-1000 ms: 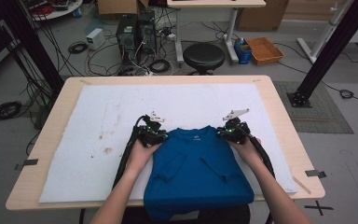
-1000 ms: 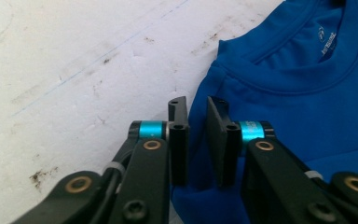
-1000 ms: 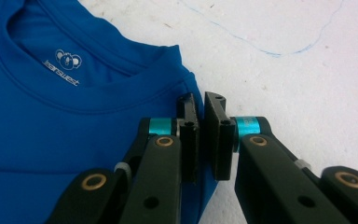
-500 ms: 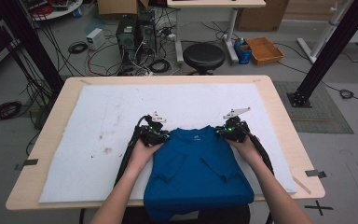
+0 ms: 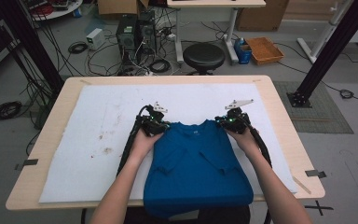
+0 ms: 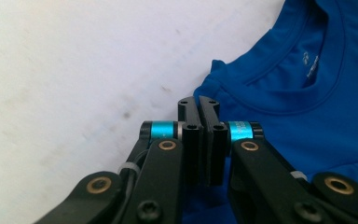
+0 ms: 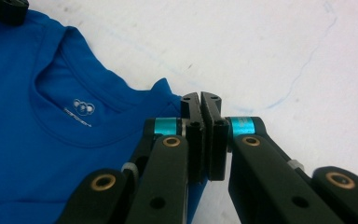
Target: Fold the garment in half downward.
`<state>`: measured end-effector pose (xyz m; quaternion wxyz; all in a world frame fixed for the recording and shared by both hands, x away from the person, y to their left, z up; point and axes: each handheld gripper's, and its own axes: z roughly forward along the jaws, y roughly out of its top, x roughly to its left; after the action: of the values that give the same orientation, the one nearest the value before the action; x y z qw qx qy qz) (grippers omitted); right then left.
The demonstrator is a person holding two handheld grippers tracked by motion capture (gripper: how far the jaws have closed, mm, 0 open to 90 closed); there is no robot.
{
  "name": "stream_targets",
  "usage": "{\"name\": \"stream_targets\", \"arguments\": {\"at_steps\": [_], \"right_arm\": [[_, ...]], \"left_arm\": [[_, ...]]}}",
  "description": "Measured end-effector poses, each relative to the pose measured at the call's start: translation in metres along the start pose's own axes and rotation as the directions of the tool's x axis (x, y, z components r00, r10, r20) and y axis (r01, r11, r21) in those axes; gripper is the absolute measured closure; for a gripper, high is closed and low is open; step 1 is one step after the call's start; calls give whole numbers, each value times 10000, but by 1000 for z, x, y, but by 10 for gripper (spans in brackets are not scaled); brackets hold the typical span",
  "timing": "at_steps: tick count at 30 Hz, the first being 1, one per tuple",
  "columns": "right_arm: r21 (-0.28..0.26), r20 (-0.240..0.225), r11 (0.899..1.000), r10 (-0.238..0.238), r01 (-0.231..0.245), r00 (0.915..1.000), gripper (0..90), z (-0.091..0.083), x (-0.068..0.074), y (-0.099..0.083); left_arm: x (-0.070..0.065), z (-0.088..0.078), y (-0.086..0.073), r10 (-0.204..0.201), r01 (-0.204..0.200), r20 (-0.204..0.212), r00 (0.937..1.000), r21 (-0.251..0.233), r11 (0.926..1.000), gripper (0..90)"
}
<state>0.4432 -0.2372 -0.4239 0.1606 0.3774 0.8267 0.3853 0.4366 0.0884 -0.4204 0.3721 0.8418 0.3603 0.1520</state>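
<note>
A blue T-shirt (image 5: 196, 163) lies face down on the white sheet (image 5: 98, 140), collar toward the far side and hem over the near table edge. My left gripper (image 5: 156, 123) sits at its left shoulder. Its jaws have just been closing and now meet (image 6: 199, 100), with the shoulder fabric (image 6: 307, 93) running in under the tips. My right gripper (image 5: 226, 122) is at the right shoulder, jaws together (image 7: 201, 97) on the edge of the shirt (image 7: 51, 140). Both sleeves are folded in over the back.
The wooden table (image 5: 279, 107) carries the white sheet, which has a few small stains (image 5: 105, 150) on its left part. Beyond the far edge stand a black stool (image 5: 204, 57), computer cases, cables and an orange crate (image 5: 263, 49).
The left gripper has shifted a little away from the person at the shirt's left shoulder. The right gripper has stayed put.
</note>
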Motion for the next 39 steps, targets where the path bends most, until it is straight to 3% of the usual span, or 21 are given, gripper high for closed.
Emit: {"name": "stream_targets", "arguments": {"at_steps": [8,12,16,21,23,24,26,32,37,39], "right_arm": [[-602,396,9968,552,-528,9977,890,3,-23,18],[-1023,285,9918,798,-765,9964,891,-3,-30,27],[-1242,235,9911,521,-488,9984,891,-15,-26,28],[-1331,118,9910,190,-173,9997,891,-32,-15,24],[-1816,65,9832,-199,208,9998,891,-48,-3,20],[-1824,29,9828,-272,273,9996,892,-53,2,17],[-1919,20,9797,-579,572,9983,892,-62,11,10],[-2137,-89,9731,-899,859,9959,892,-87,36,-17],[-2152,39,9698,-1171,1152,9931,892,-105,57,-39],[-2159,51,9697,-1158,1142,9933,892,-112,63,-46]], "left_arm": [[26,5,26,115,-126,-236,9997,-492,9987,878],[27,-2,32,256,-269,-159,9995,-915,9954,878],[25,-10,31,410,-411,-31,9992,-1058,9935,878],[12,-30,27,871,-851,76,9962,-1427,9861,878],[4,-38,23,1070,-1035,158,9941,-1504,9832,878],[-6,-48,18,1353,-1309,143,9907,-1707,9766,878],[-14,-57,11,1469,-1389,281,9888,-1908,9718,878],[-41,-79,-10,2150,-2022,465,9755,-1960,9595,878],[-58,-92,-29,2406,-2240,583,9689,-2072,9523,878],[-68,-98,-44,2325,-2125,703,9701,-2181,9525,878]]}}
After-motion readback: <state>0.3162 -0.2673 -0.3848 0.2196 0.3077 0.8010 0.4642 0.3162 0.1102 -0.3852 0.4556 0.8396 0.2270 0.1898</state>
